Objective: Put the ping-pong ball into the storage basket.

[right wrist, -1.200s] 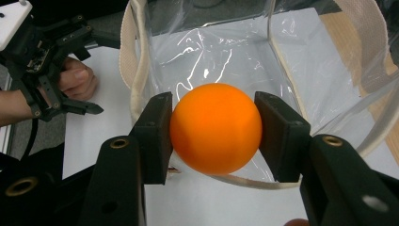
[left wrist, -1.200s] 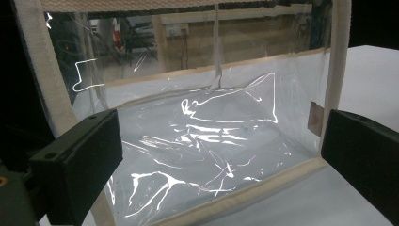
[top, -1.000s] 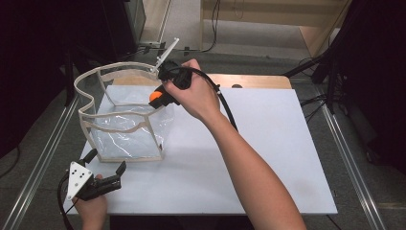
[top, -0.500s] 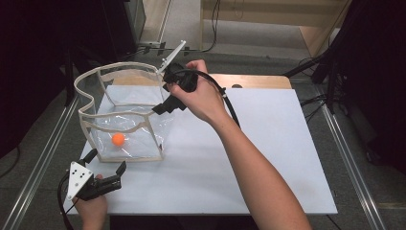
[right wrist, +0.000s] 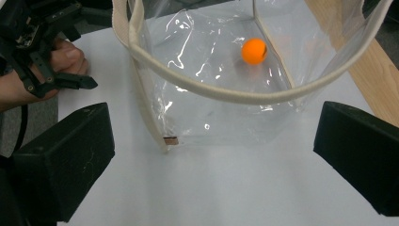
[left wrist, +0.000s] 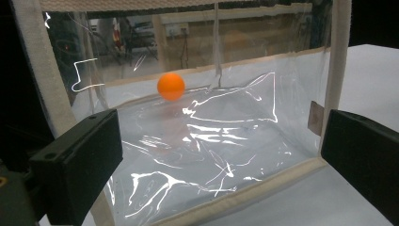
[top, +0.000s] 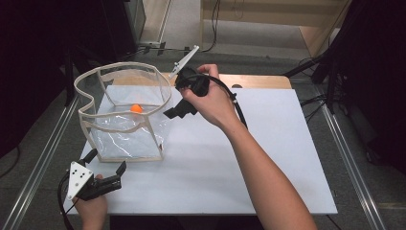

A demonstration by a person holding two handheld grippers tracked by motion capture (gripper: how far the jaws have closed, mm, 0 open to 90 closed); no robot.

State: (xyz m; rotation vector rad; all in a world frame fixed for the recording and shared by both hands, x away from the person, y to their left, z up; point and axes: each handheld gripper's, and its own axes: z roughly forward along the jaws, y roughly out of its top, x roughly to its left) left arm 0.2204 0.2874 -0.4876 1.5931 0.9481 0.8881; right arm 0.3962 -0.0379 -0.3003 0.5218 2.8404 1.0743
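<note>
a: right gripper hangs just outside the near right rim of the clear plastic bag, jaws spread wide with nothing between them; they have just been opening

b: and the orange ball?

a: inside the bag, down toward its far wall. from the right gripper it lies to the left and a little away from the person, below the cloth-bound rim that curves between tool and ball

b: so any reach for it goes over that rim and down?

a: i'd judge so, the clear wall blocks a straight line. a ball has no long axis, so the approach angle matters less than clearing the rim

b: left gripper?

a: low at the near left corner of the white table, jaws apart and empty, facing the bag's near wall. in its own view the ball sits behind that wall, toward the back

b: which hand is nearer?

a: the right; it is up beside the opening, the left is held off by the wall
</note>
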